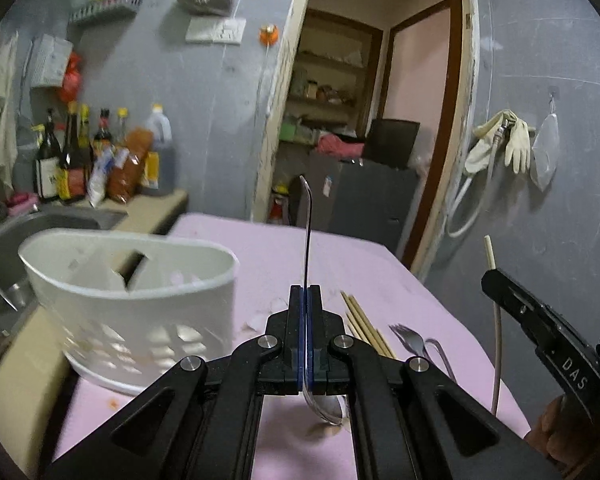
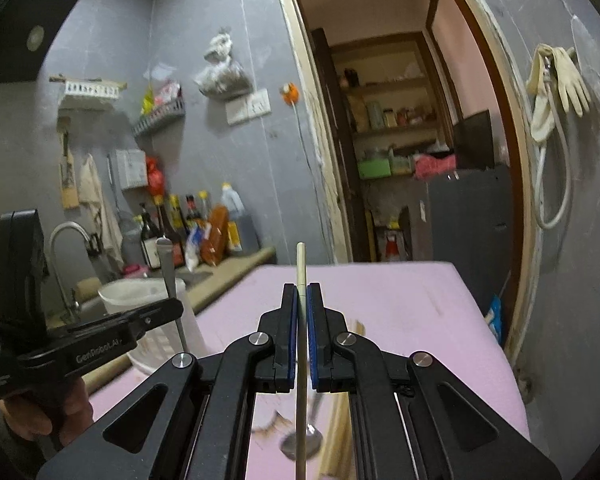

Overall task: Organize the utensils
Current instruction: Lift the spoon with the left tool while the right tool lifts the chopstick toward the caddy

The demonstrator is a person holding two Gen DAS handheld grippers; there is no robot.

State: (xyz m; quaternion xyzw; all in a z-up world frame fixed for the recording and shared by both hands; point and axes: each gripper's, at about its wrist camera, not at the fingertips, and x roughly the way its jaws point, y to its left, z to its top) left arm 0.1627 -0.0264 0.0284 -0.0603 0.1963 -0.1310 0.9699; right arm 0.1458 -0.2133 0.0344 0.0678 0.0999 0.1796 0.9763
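The left gripper (image 1: 307,300) was clenched on a metal spoon (image 1: 308,240), handle upright. The right gripper (image 2: 302,300) clamped a single chopstick (image 2: 301,268). Chopsticks (image 1: 364,320) and a fork (image 1: 410,340) lay on the pink table (image 1: 284,248). The white utensil basket (image 1: 140,292) stood at the table's left.

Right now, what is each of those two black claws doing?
Left gripper: closed on a shiny metal spoon.
Right gripper: closed on a pale wooden chopstick.

Pink table cover (image 1: 380,272), white perforated caddy (image 1: 140,304), silver spoon (image 1: 308,232), pale chopstick (image 2: 301,264).
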